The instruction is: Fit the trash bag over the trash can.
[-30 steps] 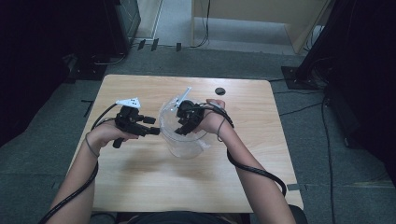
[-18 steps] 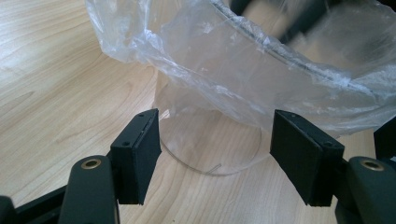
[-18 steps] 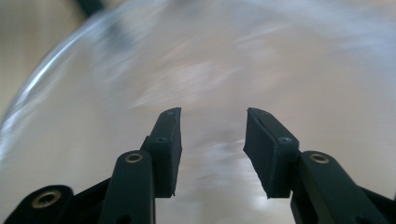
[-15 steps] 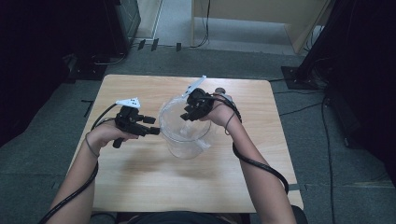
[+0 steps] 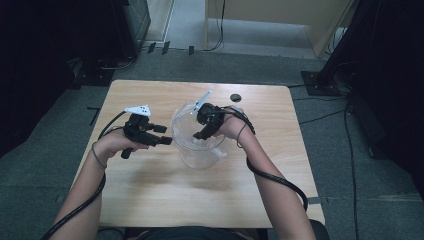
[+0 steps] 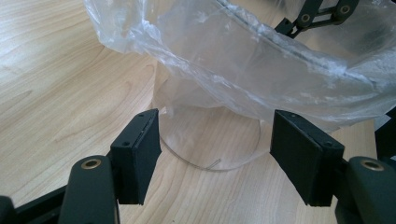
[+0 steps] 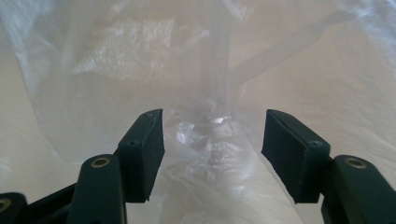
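clear plastic bag [image 5: 192,131] lines a transparent container [image 5: 200,157] on the wooden table [image 5: 150,195], right gripper [image 5: 204,131] inside it, jaws just opening, empty; left gripper [image 5: 162,141] beside it, open.

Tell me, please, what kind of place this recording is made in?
Probably a lab or workshop corner set up for recording, not a home. A plain wooden table stands alone on grey carpet, cables run across the floor, and dark equipment stands surround it.

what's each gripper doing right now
left gripper: open, holding nothing, beside the bin.
right gripper: open, just been opening, inside the bag.
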The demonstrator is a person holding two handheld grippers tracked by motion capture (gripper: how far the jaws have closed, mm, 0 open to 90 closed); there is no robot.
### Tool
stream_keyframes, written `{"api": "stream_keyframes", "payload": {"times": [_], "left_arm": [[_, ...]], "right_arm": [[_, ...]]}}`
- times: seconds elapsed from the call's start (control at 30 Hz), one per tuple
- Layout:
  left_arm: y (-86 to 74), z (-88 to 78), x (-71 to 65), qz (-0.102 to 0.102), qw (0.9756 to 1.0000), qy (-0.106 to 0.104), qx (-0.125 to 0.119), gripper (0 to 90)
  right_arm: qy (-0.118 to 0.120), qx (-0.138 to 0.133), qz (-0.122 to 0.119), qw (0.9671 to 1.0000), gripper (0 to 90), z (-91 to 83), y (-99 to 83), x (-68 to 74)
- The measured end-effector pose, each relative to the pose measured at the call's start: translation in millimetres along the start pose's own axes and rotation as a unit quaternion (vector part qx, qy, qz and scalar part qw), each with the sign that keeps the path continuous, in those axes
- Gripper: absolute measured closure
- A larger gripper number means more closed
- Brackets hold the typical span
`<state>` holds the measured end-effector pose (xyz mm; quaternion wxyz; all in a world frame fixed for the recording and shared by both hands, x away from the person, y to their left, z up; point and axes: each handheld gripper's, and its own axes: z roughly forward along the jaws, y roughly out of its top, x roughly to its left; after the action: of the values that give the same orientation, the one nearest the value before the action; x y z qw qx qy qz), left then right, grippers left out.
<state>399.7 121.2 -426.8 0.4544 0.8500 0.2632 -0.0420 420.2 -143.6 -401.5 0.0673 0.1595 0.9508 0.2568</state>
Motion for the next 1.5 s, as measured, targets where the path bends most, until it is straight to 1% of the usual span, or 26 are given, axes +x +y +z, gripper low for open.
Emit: {"api": "stream_keyframes", "payload": {"times": [0.07, 0.1, 0.2, 0.23, 0.27, 0.33, 0.37, 0.43, 0.53, 0.57, 0.63, 0.73, 0.8, 0.87, 0.93, 0.97, 1.0, 1.07, 1.13, 1.23, 1.33, 1.43, 1.5], "left_arm": [[0.0, 0.3, 0.1, 0.0, 1.0, 0.0, 0.0, 32.3], [0.0, 0.4, 0.1, 0.0, 1.0, 0.0, 0.001, 32.3], [-0.1, 0.7, -0.1, 0.0, 1.0, 0.0, 0.002, 32.2], [-0.2, 0.7, 0.0, 0.0, 1.0, 0.0, 0.002, 32.2], [-0.2, 0.7, 0.2, 0.0, 1.0, 0.001, 0.002, 32.2], [-0.3, 0.8, 0.3, -0.001, 1.0, 0.001, 0.002, 32.2], [-0.3, 0.9, 0.4, -0.001, 1.0, 0.001, 0.002, 32.2], [-0.2, 0.9, 0.4, -0.001, 1.0, 0.001, 0.002, 32.1], [-0.2, 0.9, 0.6, -0.002, 1.0, 0.002, 0.002, 31.7], [-0.2, 0.9, 0.7, -0.001, 1.0, 0.002, 0.002, 31.6], [-0.3, 0.8, 0.8, -0.001, 1.0, 0.002, 0.003, 31.3], [0.0, 0.3, 0.5, 0.0, 1.0, 0.003, 0.0, 30.7], [0.8, -1.1, -0.3, 0.004, 1.0, 0.005, -0.004, 30.0], [2.4, -3.4, -0.9, 0.01, 0.9999, 0.007, -0.009, 29.7], [4.1, -6.0, -2.5, 0.014, 0.9997, 0.008, -0.016, 29.5], [4.9, -7.0, -3.1, 0.017, 0.9996, 0.01, -0.02, 29.4], [5.7, -8.1, -3.7, 0.02, 0.9995, 0.011, -0.021, 29.3], [7.2, -9.4, -5.2, 0.022, 0.9994, 0.012, -0.025, 29.1], [8.3, -10.5, -6.6, 0.026, 0.9992, 0.013, -0.025, 29.0], [8.9, -12.7, -7.6, 0.033, 0.999, 0.016, -0.026, 28.6], [9.4, -16.0, -8.0, 0.037, 0.9987, 0.016, -0.03, 28.4], [10.4, -20.0, -8.6, 0.041, 0.9984, 0.017, -0.035, 28.4], [10.9, -21.8, -8.9, 0.041, 0.9982, 0.02, -0.04, 28.4]], "right_arm": [[0.003, 0.007, 0.009, 0.9999, 37.5, 0.2, -0.2, 0.5], [0.011, 0.012, 0.016, 0.9997, 36.7, 0.8, -0.9, 0.4], [0.033, 0.033, 0.026, 0.9986, 36.1, 1.7, -5.4, 0.2], [0.045, 0.033, 0.026, 0.9981, 33.7, 1.6, -6.9, 0.3], [0.052, 0.028, 0.026, 0.9979, 30.2, 0.9, -8.0, 1.3], [0.056, 0.024, 0.024, 0.9978, 30.3, 0.5, -8.8, 1.9], [0.056, 0.024, 0.028, 0.9978, 30.8, 0.4, -9.0, 2.4], [0.054, 0.014, 0.028, 0.9981, 32.0, -0.6, -9.3, 2.7], [0.051, -0.025, 0.043, 0.9975, 32.9, -4.6, -9.5, 1.1], [0.047, -0.039, 0.042, 0.9972, 33.4, -6.8, -9.1, 0.6], [0.04, -0.057, 0.041, 0.9968, 33.7, -12.2, -7.7, 0.6], [0.041, -0.069, 0.032, 0.9963, 32.0, -18.8, -6.5, 2.6], [0.035, -0.078, 0.028, 0.9959, 30.9, -23.2, -6.8, 3.1], [0.031, -0.095, 0.031, 0.9945, 31.2, -28.4, -7.6, 3.4], [0.033, -0.114, 0.039, 0.9921, 31.1, -33.1, -8.4, 4.4], [0.029, -0.124, 0.039, 0.9911, 31.0, -36.7, -8.7, 5.6], [0.025, -0.13, 0.033, 0.9906, 30.3, -39.2, -8.9, 6.2], [0.016, -0.131, 0.025, 0.9909, 30.0, -43.0, -9.6, 7.9], [0.013, -0.126, 0.021, 0.9918, 28.1, -45.3, -11.3, 8.4], [0.01, -0.125, 0.028, 0.9917, 26.8, -48.8, -14.9, 8.2], [0.007, -0.134, 0.036, 0.9903, 25.5, -54.5, -19.4, 8.0], [0.001, -0.136, 0.036, 0.9901, 24.4, -60.8, -24.8, 7.6], [-0.001, -0.137, 0.041, 0.9898, 24.4, -64.7, -29.1, 7.0]]}}
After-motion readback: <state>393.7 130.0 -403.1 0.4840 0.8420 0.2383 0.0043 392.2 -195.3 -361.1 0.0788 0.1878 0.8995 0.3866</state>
